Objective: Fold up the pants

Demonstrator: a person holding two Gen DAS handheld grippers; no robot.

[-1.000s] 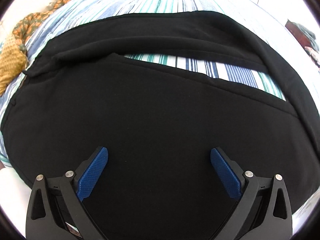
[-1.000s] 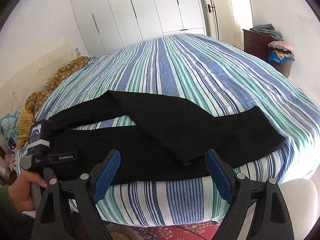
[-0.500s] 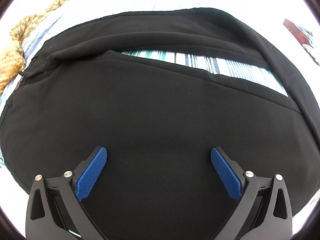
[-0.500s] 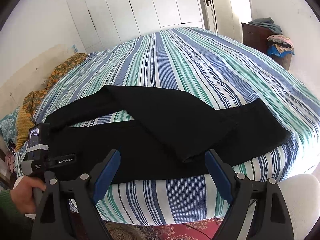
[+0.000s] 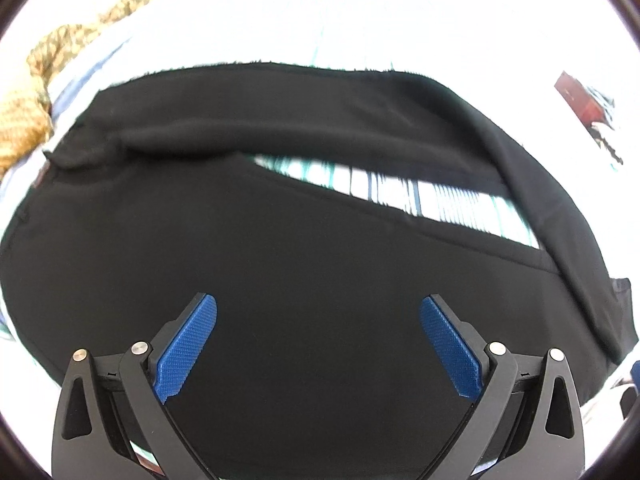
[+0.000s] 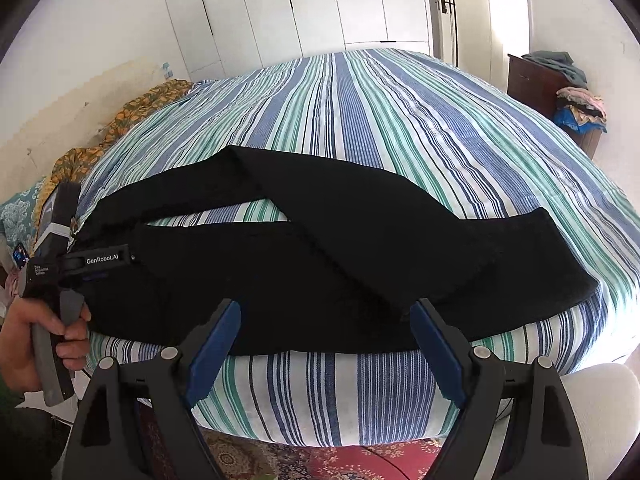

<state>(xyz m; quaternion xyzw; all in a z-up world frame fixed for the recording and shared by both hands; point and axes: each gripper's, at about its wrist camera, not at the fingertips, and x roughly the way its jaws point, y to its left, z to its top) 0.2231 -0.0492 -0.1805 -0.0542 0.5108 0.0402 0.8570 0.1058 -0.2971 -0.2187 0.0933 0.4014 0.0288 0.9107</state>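
The bed (image 6: pixel 400 128), with its blue, green and white striped cover, fills the room in front of a white wardrobe (image 6: pixel 280 12), and the black pants (image 6: pixel 280 264) lie stretched left to right along its near edge. One leg runs along the near side; the other starts at the far left and crosses diagonally over it toward the right, leaving a sliver of striped cover showing between them. No clean fold looks made yet, so this reads as the opening step: getting the legs laid one on the other before halving the length. The right hand-held gripper (image 6: pixel 324 344) hangs off the near edge of the bed, jaws spread wide with nothing between them. The left hand-held gripper (image 5: pixel 318 344), held in a hand (image 6: pixel 40 340) at the left end, hovers over the pants there, also spread and empty. Next, probably, each must come down and pinch fabric: the crossed leg needs straightening onto its partner.
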